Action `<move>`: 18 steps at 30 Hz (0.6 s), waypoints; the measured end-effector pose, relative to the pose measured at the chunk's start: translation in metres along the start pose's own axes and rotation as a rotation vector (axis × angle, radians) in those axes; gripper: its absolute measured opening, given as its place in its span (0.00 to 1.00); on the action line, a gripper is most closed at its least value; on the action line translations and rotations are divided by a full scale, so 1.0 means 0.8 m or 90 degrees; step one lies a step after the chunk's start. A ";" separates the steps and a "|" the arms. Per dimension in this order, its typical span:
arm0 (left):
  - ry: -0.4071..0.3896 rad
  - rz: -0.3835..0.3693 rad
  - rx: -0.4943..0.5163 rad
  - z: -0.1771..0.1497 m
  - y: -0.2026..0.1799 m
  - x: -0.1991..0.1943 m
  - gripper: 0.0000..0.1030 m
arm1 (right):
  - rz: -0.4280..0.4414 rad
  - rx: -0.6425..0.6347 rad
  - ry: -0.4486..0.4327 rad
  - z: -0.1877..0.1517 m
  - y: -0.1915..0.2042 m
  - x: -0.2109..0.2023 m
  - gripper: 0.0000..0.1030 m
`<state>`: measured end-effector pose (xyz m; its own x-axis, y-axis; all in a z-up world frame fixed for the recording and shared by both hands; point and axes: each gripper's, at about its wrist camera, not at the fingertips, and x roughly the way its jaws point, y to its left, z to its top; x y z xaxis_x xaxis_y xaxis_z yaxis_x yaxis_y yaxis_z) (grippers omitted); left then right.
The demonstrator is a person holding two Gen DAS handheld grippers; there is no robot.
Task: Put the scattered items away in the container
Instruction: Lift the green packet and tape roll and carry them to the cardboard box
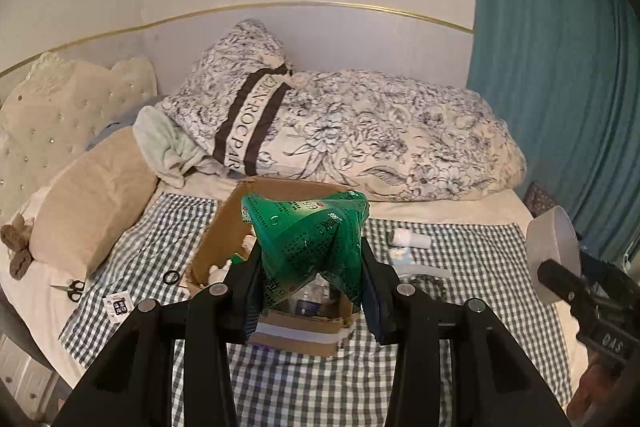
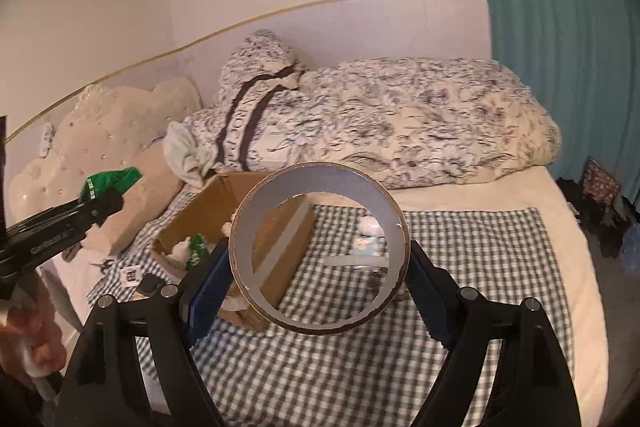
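My left gripper (image 1: 310,275) is shut on a crumpled green packet (image 1: 308,231) and holds it above the open cardboard box (image 1: 224,223) on the checked cloth. The box holds several small items. My right gripper (image 2: 320,275) is shut on a grey tape roll (image 2: 320,251) and holds it up above the cloth, right of the box (image 2: 192,215). The roll also shows at the right edge of the left wrist view (image 1: 554,255). The left gripper with the green packet (image 2: 110,181) shows at the left of the right wrist view.
On the checked cloth (image 1: 480,267) lie a white bottle (image 1: 410,239), a tissue pack (image 1: 400,257), a black ring (image 1: 171,277), scissors (image 1: 70,287) and a small card (image 1: 116,305). A floral duvet (image 1: 380,139) and pillows lie behind. A teal curtain (image 1: 560,67) hangs right.
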<state>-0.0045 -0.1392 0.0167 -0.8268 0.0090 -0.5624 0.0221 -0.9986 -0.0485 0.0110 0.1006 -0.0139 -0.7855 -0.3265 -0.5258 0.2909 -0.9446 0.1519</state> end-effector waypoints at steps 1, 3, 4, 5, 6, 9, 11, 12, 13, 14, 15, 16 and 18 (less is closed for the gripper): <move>0.001 0.002 0.000 0.000 0.003 0.003 0.41 | 0.005 -0.008 0.002 -0.001 0.008 0.003 0.80; 0.002 0.009 0.001 0.000 0.011 0.007 0.41 | 0.011 -0.023 0.006 -0.002 0.022 0.012 0.80; 0.003 0.010 -0.001 0.000 0.015 0.010 0.41 | 0.014 -0.026 0.009 -0.002 0.026 0.016 0.80; 0.005 0.011 -0.003 0.000 0.018 0.012 0.41 | 0.019 -0.027 0.013 -0.002 0.031 0.022 0.80; 0.008 0.013 -0.003 -0.001 0.022 0.016 0.41 | 0.021 -0.028 0.015 -0.002 0.034 0.027 0.80; 0.015 0.017 -0.001 -0.004 0.032 0.029 0.41 | 0.028 -0.027 0.021 -0.001 0.043 0.042 0.80; 0.020 0.018 -0.006 -0.004 0.039 0.039 0.41 | 0.037 -0.029 0.025 0.001 0.052 0.053 0.80; 0.021 0.016 -0.009 -0.005 0.041 0.042 0.41 | 0.039 -0.032 0.027 0.003 0.055 0.058 0.80; 0.022 0.015 -0.011 -0.005 0.044 0.046 0.41 | 0.044 -0.034 0.027 0.005 0.060 0.063 0.80; 0.023 0.016 -0.012 -0.005 0.046 0.050 0.41 | 0.048 -0.034 0.027 0.008 0.065 0.067 0.80; 0.023 0.017 -0.011 -0.005 0.048 0.053 0.41 | 0.052 -0.035 0.026 0.012 0.069 0.072 0.80; 0.023 0.018 -0.012 -0.005 0.051 0.056 0.41 | 0.058 -0.036 0.025 0.015 0.073 0.077 0.80; 0.026 0.020 -0.015 -0.005 0.057 0.064 0.41 | 0.066 -0.037 0.026 0.022 0.082 0.087 0.80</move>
<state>-0.0439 -0.1844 -0.0175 -0.8017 -0.0196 -0.5974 0.0616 -0.9968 -0.0500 -0.0343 0.0154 -0.0263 -0.7272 -0.4192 -0.5435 0.4012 -0.9021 0.1589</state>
